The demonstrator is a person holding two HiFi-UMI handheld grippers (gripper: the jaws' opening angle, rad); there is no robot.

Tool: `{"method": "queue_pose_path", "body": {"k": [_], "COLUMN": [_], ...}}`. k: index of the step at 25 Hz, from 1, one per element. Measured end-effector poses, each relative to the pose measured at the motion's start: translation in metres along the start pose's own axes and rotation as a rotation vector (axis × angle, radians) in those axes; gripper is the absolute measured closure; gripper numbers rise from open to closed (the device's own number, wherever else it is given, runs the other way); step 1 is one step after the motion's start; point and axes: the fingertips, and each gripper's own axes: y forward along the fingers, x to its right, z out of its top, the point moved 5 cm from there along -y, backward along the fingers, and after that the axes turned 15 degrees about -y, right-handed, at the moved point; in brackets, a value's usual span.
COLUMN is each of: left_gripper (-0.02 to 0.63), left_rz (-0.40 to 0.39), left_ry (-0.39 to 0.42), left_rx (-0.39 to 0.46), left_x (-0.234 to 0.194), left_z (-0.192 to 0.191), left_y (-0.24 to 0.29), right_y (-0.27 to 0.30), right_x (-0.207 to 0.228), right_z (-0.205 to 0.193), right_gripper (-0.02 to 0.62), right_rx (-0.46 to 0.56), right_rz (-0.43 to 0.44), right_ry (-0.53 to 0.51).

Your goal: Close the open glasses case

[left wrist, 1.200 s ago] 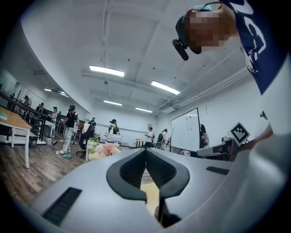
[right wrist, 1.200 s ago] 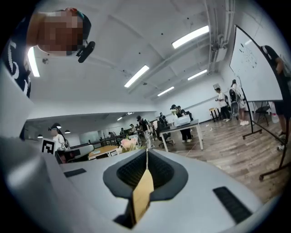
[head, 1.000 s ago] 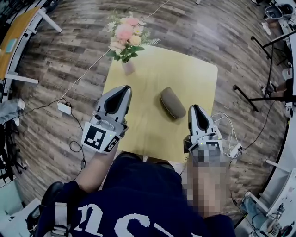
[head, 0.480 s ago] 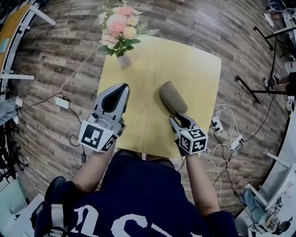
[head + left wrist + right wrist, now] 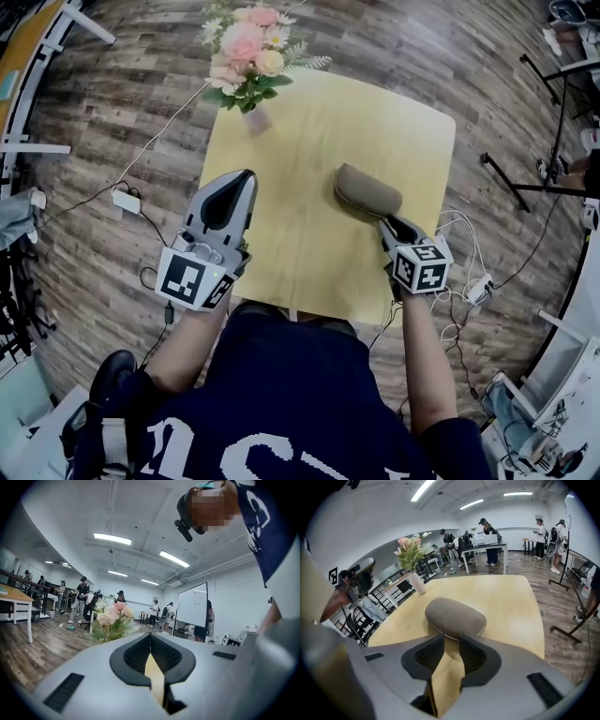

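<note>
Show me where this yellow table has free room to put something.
Bare: the table between the left gripper and the glasses case, and its far right corner. Crowded: the vase corner and the right gripper beside the case.

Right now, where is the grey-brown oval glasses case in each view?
Head view: grey-brown oval glasses case right of centre, on the yellow table.
Left gripper view: not in it.
Right gripper view: centre of the picture.
Shared landmark: pink flower bouquet, seen in all three.

The glasses case (image 5: 367,192) was taupe, the worktop (image 5: 309,239) pale yellow, the flowers (image 5: 246,49) pink and cream, the floor (image 5: 112,112) dark wood-grained.
</note>
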Motion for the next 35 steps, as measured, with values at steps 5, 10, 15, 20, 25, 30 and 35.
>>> {"method": "queue_pose_path", "body": {"k": [5, 10, 15, 20, 25, 30, 35], "left_gripper": [0.591, 0.591, 0.591, 0.591, 0.591, 0.588, 0.464], "left_rz": [0.032, 0.05, 0.051, 0.058, 0.039, -0.061, -0.012], "left_ry": [0.001, -0.008, 0.0, -0.005, -0.011, -0.187, -0.416], "left_rx": [0.003, 0.006, 0.016, 0.011, -0.02, -0.27, -0.424], "left_x": [-0.007, -0.009, -0.005, -0.006, -0.005, -0.02, -0.034], "left_z": [0.001, 0.0, 0.004, 0.002, -0.006, -0.09, -0.157], "left_y": [-0.011, -0.015, -0.017, -0.02, -0.016, 0.024, 0.074], "right_y": [-0.008, 0.02, 0.039, 0.04, 0.032, 0.03, 0.018], "right_x": [0.044, 0.024, 0.01, -0.035, -0.037, -0.019, 0.005], "right_z": [0.026, 0.067, 0.079, 0.075, 0.064, 0.054, 0.053], "right_gripper": [0.402, 0.358, 0.348, 0.348, 0.348, 0.347, 0.348], "right_rx": [0.06, 0.07, 0.098, 0.057, 0.011, 0.076, 0.22], "right_rz": [-0.146, -0.132, -0.104, 0.148, 0.191, 0.111, 0.07], "right_ry": [0.057, -0.058, -0.163, -0.483, -0.529, -0.256, 0.165]}}
